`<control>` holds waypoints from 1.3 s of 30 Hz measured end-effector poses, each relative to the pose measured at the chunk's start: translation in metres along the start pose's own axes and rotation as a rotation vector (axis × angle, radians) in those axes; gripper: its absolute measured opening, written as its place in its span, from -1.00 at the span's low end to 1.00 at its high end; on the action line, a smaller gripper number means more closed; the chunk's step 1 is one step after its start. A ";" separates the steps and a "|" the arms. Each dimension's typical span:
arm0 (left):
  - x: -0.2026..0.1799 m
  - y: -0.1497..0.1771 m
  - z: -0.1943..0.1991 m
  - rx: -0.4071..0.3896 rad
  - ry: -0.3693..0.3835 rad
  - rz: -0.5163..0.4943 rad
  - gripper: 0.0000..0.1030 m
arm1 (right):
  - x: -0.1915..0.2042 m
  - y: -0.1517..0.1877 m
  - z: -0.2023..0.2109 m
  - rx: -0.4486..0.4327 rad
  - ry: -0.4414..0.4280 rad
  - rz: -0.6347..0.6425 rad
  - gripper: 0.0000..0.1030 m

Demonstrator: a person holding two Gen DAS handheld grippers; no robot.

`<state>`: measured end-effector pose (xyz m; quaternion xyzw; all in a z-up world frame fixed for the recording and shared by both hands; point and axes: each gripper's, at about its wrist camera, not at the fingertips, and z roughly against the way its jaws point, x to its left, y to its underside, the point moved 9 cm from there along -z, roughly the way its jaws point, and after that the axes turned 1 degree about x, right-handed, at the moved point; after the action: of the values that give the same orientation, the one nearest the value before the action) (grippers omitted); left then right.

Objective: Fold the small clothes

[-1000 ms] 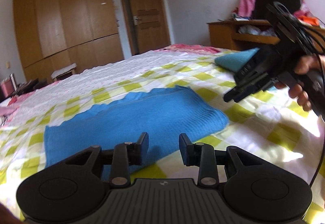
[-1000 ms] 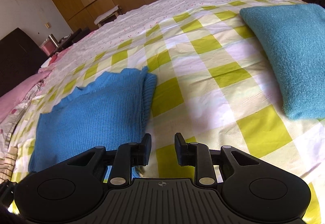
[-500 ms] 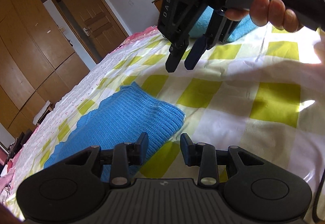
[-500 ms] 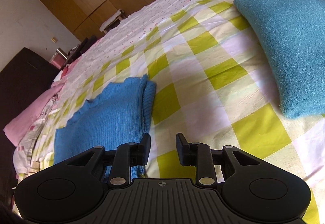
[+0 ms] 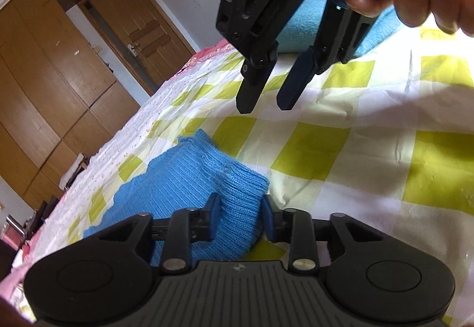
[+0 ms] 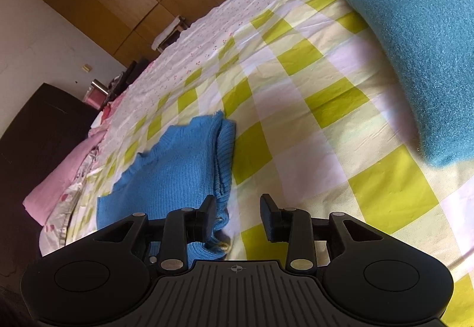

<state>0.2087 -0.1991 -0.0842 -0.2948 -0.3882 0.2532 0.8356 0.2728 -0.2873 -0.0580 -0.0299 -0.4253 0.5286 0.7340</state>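
Note:
A blue knit sweater [image 5: 189,178] lies partly folded on the checked bedspread [image 5: 326,149]. My left gripper [image 5: 239,218] is open, its jaws on either side of the sweater's folded ribbed corner, low over the bed. My right gripper [image 5: 263,100] hangs open and empty above the bedspread, beyond the sweater's corner. In the right wrist view the sweater [image 6: 177,172] lies left of my open right gripper [image 6: 237,215], its folded edge beside the left fingertip [image 6: 209,208].
A folded teal fleece [image 6: 420,39] lies on the bed to the right. A pink pillow [image 6: 56,178] sits at the bed's left edge. Wooden wardrobes [image 5: 38,84] and a door [image 5: 139,33] stand behind the bed.
My left gripper has moved down and forward, so the sweater's corner now sits between its jaws. My right gripper has come closer to the sweater's edge and looms larger overhead.

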 end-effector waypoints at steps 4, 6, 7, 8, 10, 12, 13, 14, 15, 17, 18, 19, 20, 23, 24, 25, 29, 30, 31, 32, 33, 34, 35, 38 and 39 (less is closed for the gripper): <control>0.012 0.002 0.010 -0.010 0.034 0.109 -0.56 | 0.004 -0.004 -0.012 0.005 -0.036 -0.035 -0.17; 0.018 0.001 0.015 -0.020 0.046 0.157 -0.61 | 0.008 -0.007 -0.024 0.022 -0.071 -0.065 -0.08; 0.022 0.000 0.015 -0.024 0.052 0.179 -0.63 | 0.010 -0.008 -0.030 0.033 -0.082 -0.074 -0.05; 0.025 0.000 0.016 -0.025 0.058 0.199 -0.64 | 0.011 -0.008 -0.037 0.042 -0.087 -0.082 -0.04; 0.029 0.000 0.017 -0.027 0.068 0.230 -0.66 | 0.011 -0.007 -0.049 0.057 -0.094 -0.100 -0.03; 0.031 0.001 0.017 -0.030 0.078 0.250 -0.66 | 0.009 -0.006 -0.061 0.066 -0.095 -0.120 -0.02; 0.031 0.001 0.017 -0.032 0.082 0.255 -0.67 | 0.007 -0.006 -0.065 0.069 -0.096 -0.129 -0.01; 0.031 0.001 0.017 -0.032 0.085 0.260 -0.67 | 0.006 -0.006 -0.070 0.066 -0.112 -0.141 -0.01; 0.031 0.001 0.017 -0.031 0.092 0.269 -0.67 | 0.006 -0.008 -0.072 0.062 -0.127 -0.153 0.00; 0.033 0.001 0.016 -0.028 0.103 0.287 -0.67 | 0.006 -0.012 -0.078 0.056 -0.147 -0.173 0.00; 0.033 0.001 0.015 -0.026 0.107 0.293 -0.67 | 0.007 -0.014 -0.080 0.052 -0.154 -0.175 0.00; 0.034 0.000 0.016 -0.026 0.110 0.298 -0.67 | 0.008 -0.015 -0.083 0.048 -0.158 -0.175 -0.01; 0.035 -0.001 0.015 -0.026 0.114 0.306 -0.68 | 0.009 -0.017 -0.086 0.042 -0.163 -0.173 -0.01; 0.037 -0.003 0.017 -0.030 0.121 0.328 -0.68 | 0.013 -0.018 -0.092 0.027 -0.175 -0.166 -0.01; 0.039 -0.004 0.018 -0.033 0.122 0.336 -0.68 | 0.014 -0.018 -0.093 0.021 -0.178 -0.168 -0.02; 0.040 -0.005 0.019 -0.034 0.124 0.342 -0.68 | 0.014 -0.019 -0.094 0.017 -0.179 -0.168 -0.12; 0.042 -0.009 0.023 -0.042 0.131 0.364 -0.69 | 0.006 -0.017 -0.098 0.034 -0.171 -0.195 -0.61; 0.044 -0.009 0.024 -0.045 0.135 0.372 -0.69 | 0.004 -0.017 -0.096 0.036 -0.186 -0.218 -0.62; 0.045 -0.009 0.026 -0.048 0.137 0.380 -0.69 | 0.003 -0.017 -0.094 0.035 -0.192 -0.235 -0.66; 0.046 -0.009 0.028 -0.052 0.138 0.387 -0.69 | 0.003 -0.018 -0.092 0.032 -0.196 -0.243 -0.68; 0.047 -0.010 0.030 -0.058 0.138 0.395 -0.69 | 0.005 -0.019 -0.089 0.026 -0.200 -0.245 -0.69; 0.049 -0.010 0.032 -0.065 0.140 0.404 -0.70 | 0.008 -0.021 -0.085 0.019 -0.204 -0.243 -0.70; 0.052 -0.010 0.034 -0.073 0.144 0.421 -0.70 | 0.013 -0.024 -0.080 0.009 -0.210 -0.242 -0.71; 0.061 -0.010 0.042 -0.099 0.157 0.474 -0.70 | 0.028 -0.032 -0.066 -0.014 -0.234 -0.228 -0.73; 0.064 -0.010 0.045 -0.109 0.160 0.490 -0.70 | 0.033 -0.034 -0.062 -0.020 -0.237 -0.224 -0.73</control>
<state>0.2114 -0.1511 -0.0217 -0.4438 -0.2511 0.4026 0.7602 0.3418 -0.2506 -0.0612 0.0732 -0.5149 0.4390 0.7327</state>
